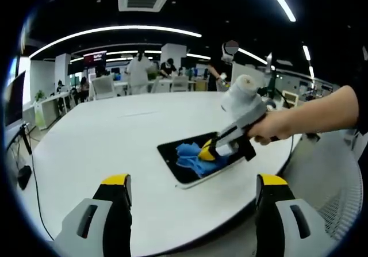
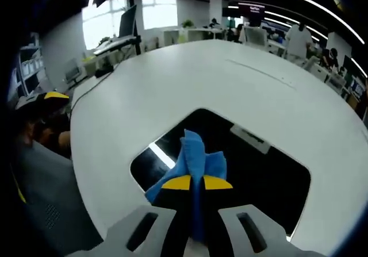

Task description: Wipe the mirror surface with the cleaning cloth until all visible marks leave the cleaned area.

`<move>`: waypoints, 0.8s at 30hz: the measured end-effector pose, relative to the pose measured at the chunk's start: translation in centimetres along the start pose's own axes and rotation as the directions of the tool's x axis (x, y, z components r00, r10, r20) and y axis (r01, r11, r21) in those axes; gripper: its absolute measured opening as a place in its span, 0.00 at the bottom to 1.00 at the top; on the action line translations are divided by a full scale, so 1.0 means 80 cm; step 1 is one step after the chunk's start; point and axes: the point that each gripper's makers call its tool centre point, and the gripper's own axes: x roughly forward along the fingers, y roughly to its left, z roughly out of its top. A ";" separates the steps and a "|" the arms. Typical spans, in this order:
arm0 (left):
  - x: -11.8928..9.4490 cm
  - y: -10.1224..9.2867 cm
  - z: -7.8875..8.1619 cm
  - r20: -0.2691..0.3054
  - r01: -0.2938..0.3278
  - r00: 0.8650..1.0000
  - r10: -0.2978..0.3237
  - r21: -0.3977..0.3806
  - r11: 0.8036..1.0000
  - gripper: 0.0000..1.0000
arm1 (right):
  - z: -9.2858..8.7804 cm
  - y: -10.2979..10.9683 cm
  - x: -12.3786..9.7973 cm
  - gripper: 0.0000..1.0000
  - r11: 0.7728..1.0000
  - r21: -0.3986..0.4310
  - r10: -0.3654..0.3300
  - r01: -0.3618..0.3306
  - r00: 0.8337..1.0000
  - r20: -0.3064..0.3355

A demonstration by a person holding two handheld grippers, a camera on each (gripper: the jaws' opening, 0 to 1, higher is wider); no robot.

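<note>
A dark rectangular mirror [image 1: 172, 153] lies flat on the white table [image 1: 109, 142], near its front right edge. A crumpled blue cloth [image 1: 192, 156] rests on the glass. My right gripper [image 1: 208, 151], held by a hand coming in from the right, is shut on that cloth and presses it onto the mirror. In the right gripper view the blue cloth [image 2: 198, 156] is pinched between the yellow-tipped jaws of the right gripper [image 2: 195, 183], over the mirror [image 2: 259, 171], which reflects a ceiling light. My left gripper [image 1: 192, 182] stands open, back from the table edge, with nothing in it.
The table is large and oval, with bare white surface beyond the mirror. A grey mesh chair [image 1: 339, 199] stands at the right edge. Desks, monitors and several people [image 1: 140, 70] fill the office behind. A wall screen [image 2: 253, 7] hangs far off.
</note>
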 end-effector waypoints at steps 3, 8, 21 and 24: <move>0.000 0.000 0.000 -0.001 0.003 1.000 -0.003 0.000 1.000 0.89 | -0.004 0.005 -0.004 0.00 1.000 -0.004 0.003 -0.003 1.000 -0.001; 0.000 0.001 0.001 0.006 -0.004 1.000 0.004 0.001 1.000 0.90 | -0.011 0.014 -0.011 0.00 1.000 -0.016 0.011 -0.011 1.000 0.001; 0.000 0.001 0.002 0.009 -0.006 1.000 0.006 0.000 1.000 0.90 | -0.020 0.026 -0.020 0.00 0.999 -0.044 0.023 -0.024 1.000 -0.012; 0.000 0.001 0.002 0.010 -0.006 1.000 0.006 0.000 1.000 0.90 | -0.023 0.029 -0.022 0.00 0.998 -0.047 0.029 -0.030 0.999 -0.015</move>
